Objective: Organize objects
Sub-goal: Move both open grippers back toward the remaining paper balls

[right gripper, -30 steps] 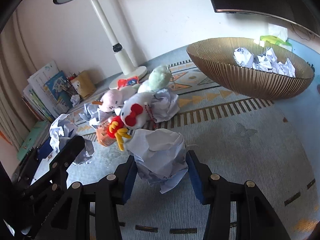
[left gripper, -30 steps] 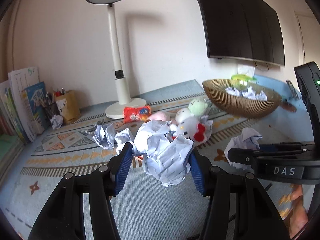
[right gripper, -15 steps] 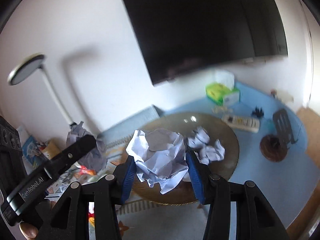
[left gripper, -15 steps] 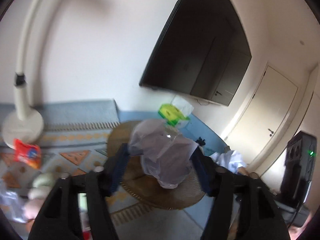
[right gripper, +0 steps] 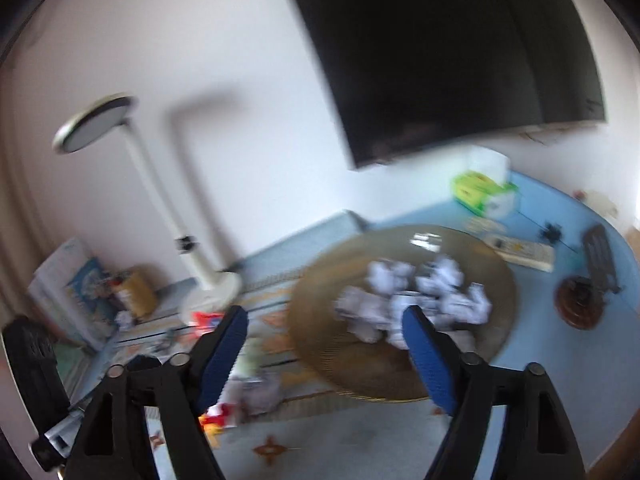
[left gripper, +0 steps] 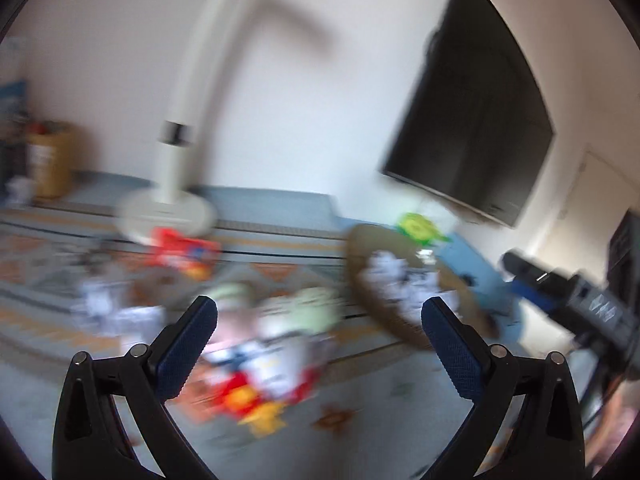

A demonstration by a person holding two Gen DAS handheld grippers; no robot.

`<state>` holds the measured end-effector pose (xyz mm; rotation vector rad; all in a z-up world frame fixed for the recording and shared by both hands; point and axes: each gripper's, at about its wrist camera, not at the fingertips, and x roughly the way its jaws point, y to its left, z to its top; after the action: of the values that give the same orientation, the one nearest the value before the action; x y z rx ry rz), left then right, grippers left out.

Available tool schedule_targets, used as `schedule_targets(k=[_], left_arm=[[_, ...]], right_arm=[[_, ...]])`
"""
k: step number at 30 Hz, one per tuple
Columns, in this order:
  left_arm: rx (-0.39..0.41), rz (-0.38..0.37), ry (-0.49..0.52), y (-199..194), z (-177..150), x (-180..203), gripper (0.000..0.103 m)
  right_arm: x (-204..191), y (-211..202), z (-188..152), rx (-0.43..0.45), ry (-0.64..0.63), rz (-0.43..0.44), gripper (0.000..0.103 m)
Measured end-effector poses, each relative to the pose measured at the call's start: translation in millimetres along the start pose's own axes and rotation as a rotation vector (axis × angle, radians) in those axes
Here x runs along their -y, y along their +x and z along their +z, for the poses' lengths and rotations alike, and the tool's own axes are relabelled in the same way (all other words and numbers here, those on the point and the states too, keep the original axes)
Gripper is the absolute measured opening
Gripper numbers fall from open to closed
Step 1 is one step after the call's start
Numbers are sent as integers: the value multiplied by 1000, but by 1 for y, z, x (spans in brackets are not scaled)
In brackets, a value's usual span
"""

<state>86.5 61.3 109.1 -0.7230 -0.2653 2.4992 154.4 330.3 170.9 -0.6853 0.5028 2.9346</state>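
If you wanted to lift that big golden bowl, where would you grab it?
By the near rim of the bowl, coming from the front. The wall there is thin and flares outward, so one finger could slip inside and one outside. The crumpled paper sits mid-bowl, leaving that edge free.

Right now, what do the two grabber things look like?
Each hand-held gripper is a black plastic frame shaped like a V, with round silver rivets at the joints. The left hand-held gripper has dark blue, bumpy pads on its fingers. The right hand-held gripper has brighter blue pads.
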Motion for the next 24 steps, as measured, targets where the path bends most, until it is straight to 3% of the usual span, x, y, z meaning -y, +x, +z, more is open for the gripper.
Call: schedule_targets(k=[2, 5, 6, 10, 12, 13, 24], left_arm=[[16, 113, 23, -23, -12, -26, 102], [-36, 334, 14, -37, -41, -83, 102], [-50, 361, -18, -38, -45, -100, 102], [-22, 382, -103, -45, -51, -142, 102], [-22, 351, -164, -46, -52, -154, 102], [-22, 337, -161, -45, -51, -154, 102], [-61, 345, -79, -38, -56, -132, 102]], right_arm=[[-32, -3, -14, 45, -44, 84, 97], [-69, 11, -41, 52, -78, 155, 97], [-79, 20, -52, 46, -83, 164, 97], [-106, 69, -93, -55, -71, 204, 97], [-114, 83, -107, -76, -102, 172, 97], [-117, 89, -111, -101, -127, 139, 97], [-130, 100, -120, -175, -195, 143, 97]])
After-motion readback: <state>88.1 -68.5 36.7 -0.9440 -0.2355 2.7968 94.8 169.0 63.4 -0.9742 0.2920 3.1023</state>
